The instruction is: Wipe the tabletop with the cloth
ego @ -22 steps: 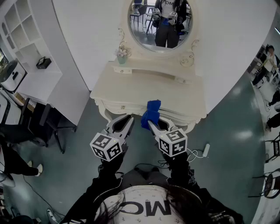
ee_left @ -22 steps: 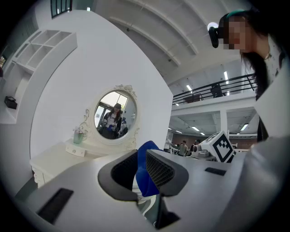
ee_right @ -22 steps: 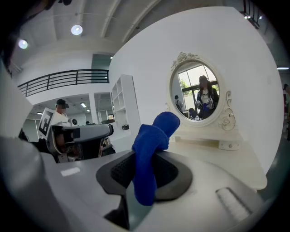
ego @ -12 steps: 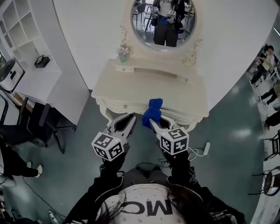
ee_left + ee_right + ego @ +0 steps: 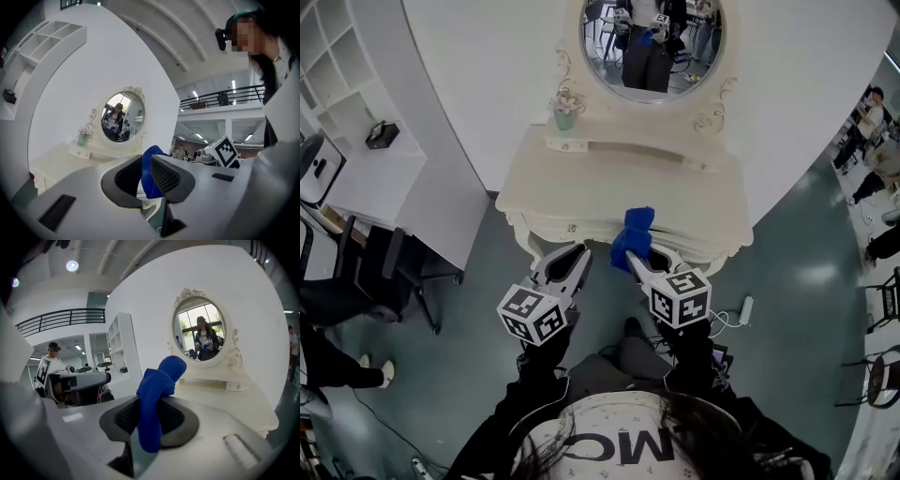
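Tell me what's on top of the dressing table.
A small vase sits on the raised back ledge, left of the mirror. The blue cloth in the right gripper covers part of the tabletop.

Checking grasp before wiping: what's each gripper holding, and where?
Right gripper pinches the blue cloth at its bunched middle, ends free above and below. Left gripper holds nothing.

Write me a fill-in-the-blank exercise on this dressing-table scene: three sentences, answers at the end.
The cloth clamped in the right gripper is ____ in colour.
The left gripper has its jaws apart and holds ____.
On the wall behind the dressing table, an oval ____ reflects the person.
Missing words: blue; nothing; mirror.
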`<move>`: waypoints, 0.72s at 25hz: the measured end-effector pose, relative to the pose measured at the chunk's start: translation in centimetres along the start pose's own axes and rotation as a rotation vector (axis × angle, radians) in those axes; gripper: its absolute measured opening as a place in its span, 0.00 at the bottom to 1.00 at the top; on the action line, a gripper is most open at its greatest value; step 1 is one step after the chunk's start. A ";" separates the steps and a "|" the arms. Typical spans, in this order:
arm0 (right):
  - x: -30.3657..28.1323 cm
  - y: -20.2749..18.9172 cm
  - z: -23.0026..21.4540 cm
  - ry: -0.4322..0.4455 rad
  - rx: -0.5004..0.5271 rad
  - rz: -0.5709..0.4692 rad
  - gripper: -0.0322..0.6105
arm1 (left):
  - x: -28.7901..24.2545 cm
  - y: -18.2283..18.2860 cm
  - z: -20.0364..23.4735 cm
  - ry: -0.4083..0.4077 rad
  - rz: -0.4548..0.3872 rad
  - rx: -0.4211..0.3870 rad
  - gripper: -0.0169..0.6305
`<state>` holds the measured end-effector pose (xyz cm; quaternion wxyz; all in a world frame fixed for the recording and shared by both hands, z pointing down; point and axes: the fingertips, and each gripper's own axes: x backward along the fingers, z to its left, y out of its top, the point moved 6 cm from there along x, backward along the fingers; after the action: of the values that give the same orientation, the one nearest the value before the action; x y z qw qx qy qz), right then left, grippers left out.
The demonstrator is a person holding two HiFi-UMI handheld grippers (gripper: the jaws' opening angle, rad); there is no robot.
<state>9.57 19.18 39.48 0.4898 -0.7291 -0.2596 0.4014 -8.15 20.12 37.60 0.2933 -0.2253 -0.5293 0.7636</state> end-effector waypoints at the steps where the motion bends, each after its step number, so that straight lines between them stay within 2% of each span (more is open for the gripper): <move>1: -0.4 0.2 -0.2 0.003 0.000 0.002 0.21 | -0.2 0.0 0.3 0.002 0.002 0.001 0.10; 9: -5.4 2.2 -3.1 0.030 0.002 -0.006 0.21 | -2.4 0.8 3.8 0.036 -0.006 0.000 0.10; 18: -13.8 5.7 -10.3 0.088 0.017 0.020 0.21 | -10.1 2.9 10.2 0.109 -0.016 0.004 0.10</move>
<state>10.68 1.14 40.77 0.5028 -0.7445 -0.2272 0.3759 -8.10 5.54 38.66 0.3283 -0.2616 -0.5130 0.7487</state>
